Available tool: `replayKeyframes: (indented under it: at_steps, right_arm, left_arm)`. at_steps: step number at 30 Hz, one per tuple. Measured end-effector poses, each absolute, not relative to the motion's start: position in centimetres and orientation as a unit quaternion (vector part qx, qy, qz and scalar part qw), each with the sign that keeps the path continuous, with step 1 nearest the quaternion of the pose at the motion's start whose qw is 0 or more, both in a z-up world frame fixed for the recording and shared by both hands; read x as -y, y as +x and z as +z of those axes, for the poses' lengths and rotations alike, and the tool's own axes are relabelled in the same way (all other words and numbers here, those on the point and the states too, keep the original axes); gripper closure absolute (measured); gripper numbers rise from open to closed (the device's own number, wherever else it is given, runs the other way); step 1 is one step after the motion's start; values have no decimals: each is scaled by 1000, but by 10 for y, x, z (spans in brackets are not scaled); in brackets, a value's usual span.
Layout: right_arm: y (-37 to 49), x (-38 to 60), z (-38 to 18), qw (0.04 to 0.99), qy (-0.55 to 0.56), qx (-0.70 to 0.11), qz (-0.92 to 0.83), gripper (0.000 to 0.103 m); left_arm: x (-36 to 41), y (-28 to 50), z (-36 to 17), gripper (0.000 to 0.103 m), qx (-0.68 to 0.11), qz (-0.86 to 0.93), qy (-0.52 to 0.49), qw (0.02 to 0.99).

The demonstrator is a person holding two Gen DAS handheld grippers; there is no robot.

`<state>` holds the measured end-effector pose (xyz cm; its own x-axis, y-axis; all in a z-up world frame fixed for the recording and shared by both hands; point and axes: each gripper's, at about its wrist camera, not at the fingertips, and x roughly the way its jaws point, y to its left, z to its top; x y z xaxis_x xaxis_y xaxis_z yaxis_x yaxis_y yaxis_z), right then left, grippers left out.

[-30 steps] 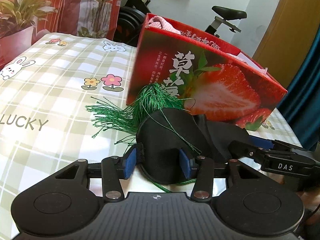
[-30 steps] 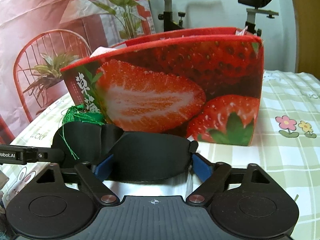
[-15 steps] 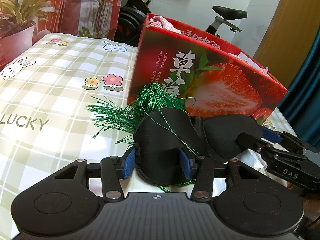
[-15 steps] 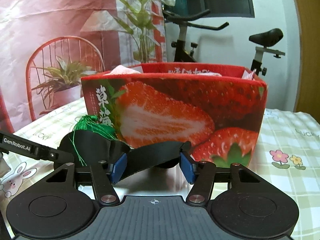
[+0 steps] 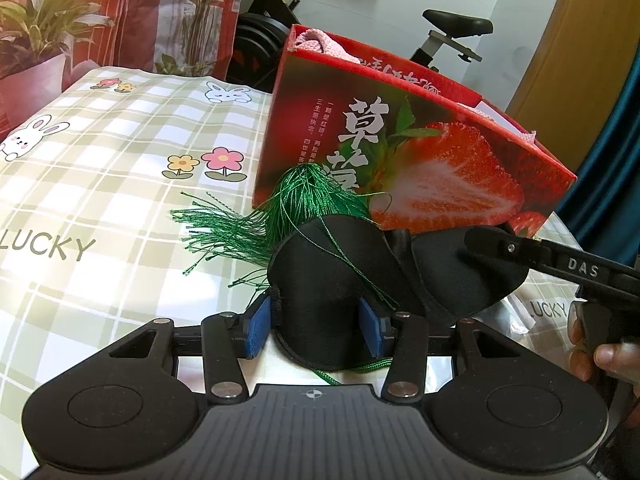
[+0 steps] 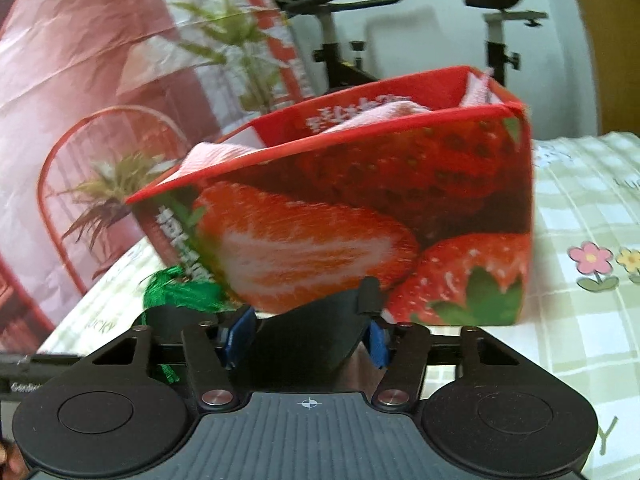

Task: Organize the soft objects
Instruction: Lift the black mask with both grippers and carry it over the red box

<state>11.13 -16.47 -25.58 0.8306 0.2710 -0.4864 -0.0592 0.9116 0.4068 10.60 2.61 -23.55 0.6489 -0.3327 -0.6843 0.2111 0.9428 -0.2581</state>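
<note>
A black eye mask is held at both ends. My left gripper is shut on its left cup. My right gripper is shut on its right cup, and shows in the left wrist view at the right. A green tassel lies on the table behind the mask, with threads draped over it; it also shows in the right wrist view. A red strawberry box stands just behind, with pink cloth inside it.
The table has a green checked cloth with bunnies and flowers. A potted plant stands at far left. An exercise bike stands behind the box. A red wire chair is beyond the table.
My right gripper has closed on the mask's right cup and lifted and tilted it. The left gripper has kept its hold and barely moved.
</note>
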Motion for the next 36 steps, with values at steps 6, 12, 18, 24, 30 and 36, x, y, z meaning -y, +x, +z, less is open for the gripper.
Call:
replayKeyframes:
  at_steps: [6, 12, 18, 24, 30, 36]
  right_arm:
    - [93, 175, -265, 941, 211, -258, 62, 74]
    - [86, 167, -266, 947, 189, -248, 70, 84]
    - [82, 152, -260, 956, 136, -242, 92, 85]
    - [83, 154, -261, 954, 139, -247, 94, 85]
    - [84, 155, -262, 954, 141, -249, 94, 85]
    - [85, 155, -262, 953, 142, -249, 94, 85]
  left_arm:
    - [-26, 106, -236, 53, -392, -152, -79, 904]
    - [-26, 107, -235, 53, -391, -149, -81, 905]
    - [-30, 103, -231, 53, -377, -149, -94, 909]
    - [-30, 96, -219, 53, -350, -164, -93, 917]
    - [-21, 86, -206, 54, -312, -205, -68, 925]
    - [-26, 93, -216, 75, -340, -192, -84, 916]
